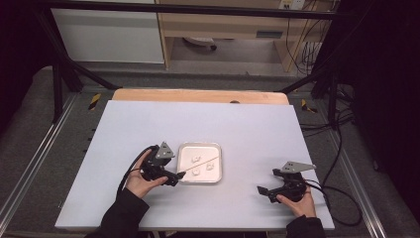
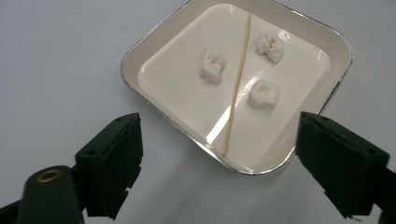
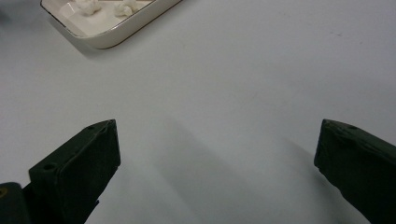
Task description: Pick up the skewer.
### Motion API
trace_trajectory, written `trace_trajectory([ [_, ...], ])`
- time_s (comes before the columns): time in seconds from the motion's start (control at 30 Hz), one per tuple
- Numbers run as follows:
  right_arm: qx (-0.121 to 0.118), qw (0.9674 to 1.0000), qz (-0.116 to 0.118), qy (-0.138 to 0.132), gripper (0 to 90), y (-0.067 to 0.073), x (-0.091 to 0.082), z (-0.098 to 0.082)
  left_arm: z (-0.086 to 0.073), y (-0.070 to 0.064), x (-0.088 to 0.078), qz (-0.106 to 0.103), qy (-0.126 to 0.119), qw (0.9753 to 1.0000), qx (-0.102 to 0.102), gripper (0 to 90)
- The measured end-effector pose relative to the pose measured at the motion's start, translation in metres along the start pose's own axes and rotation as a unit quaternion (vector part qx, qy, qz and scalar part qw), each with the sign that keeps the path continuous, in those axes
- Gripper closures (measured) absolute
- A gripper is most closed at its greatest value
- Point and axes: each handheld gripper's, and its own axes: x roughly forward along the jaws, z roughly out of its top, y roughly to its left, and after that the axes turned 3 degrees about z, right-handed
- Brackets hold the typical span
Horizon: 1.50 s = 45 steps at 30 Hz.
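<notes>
1. High view: a shallow square cream tray with a silver rim (image 1: 218,148) lies near the middle of the pale grey table (image 1: 148,124). In it are three small white crumbly lumps (image 1: 196,171) and a thin wooden skewer (image 1: 204,160) lying slantwise. The left gripper (image 1: 179,174), in the person's left hand (image 1: 138,179), sits just beside the tray's left edge with its tips at the rim. The right gripper (image 1: 261,190), in the right hand (image 1: 300,201), rests well apart from the tray, near the table's right front.

2. Left gripper view: the black jaws stand spread, with nothing between them except bare table and the tray's (image 2: 135,56) near corner. The skewer (image 2: 237,84) runs from the far rim down to the near rim; one lump (image 2: 213,65) lies on one side of it and two on the other (image 2: 264,93).

3. Right gripper view: the jaws stand wide apart over bare table (image 3: 233,93), pinching nothing. A corner of the tray (image 3: 112,39) with two lumps (image 3: 126,7) shows at the upper left, well apart.
</notes>
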Motion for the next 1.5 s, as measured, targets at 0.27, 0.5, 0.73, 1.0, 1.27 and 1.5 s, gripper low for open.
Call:
trace_trajectory([
  [0.27,0.001,1.0,0.001,0.0,0.9,0.0,0.0,0.0,0.01,-0.005,0.015,-0.005,0.014,0.9999,0.008,32.8],
  [0.5,0.0,1.0,0.002,0.001,0.9,0.0,0.0,0.0,0.011,-0.006,0.029,-0.022,0.039,0.999,0.004,46.2],
  [0.73,-0.001,1.0,0.002,0.002,0.9,0.0,0.001,0.0,0.012,-0.009,0.038,-0.021,0.048,0.9985,0.017,60.9],
  [1.0,-0.001,1.0,0.003,0.003,0.9,0.0,0.001,0.0,0.012,-0.01,0.043,-0.023,0.055,0.998,0.023,72.0],
  [1.27,-0.001,1.0,0.003,0.003,0.9,0.0,0.001,0.0,0.011,-0.008,0.046,-0.025,0.059,0.9978,0.016,78.8],
  [1.5,0.0,1.0,0.004,0.003,0.9,0.0,0.001,0.0,0.011,-0.009,0.047,-0.03,0.059,0.9977,0.016,86.8],
])
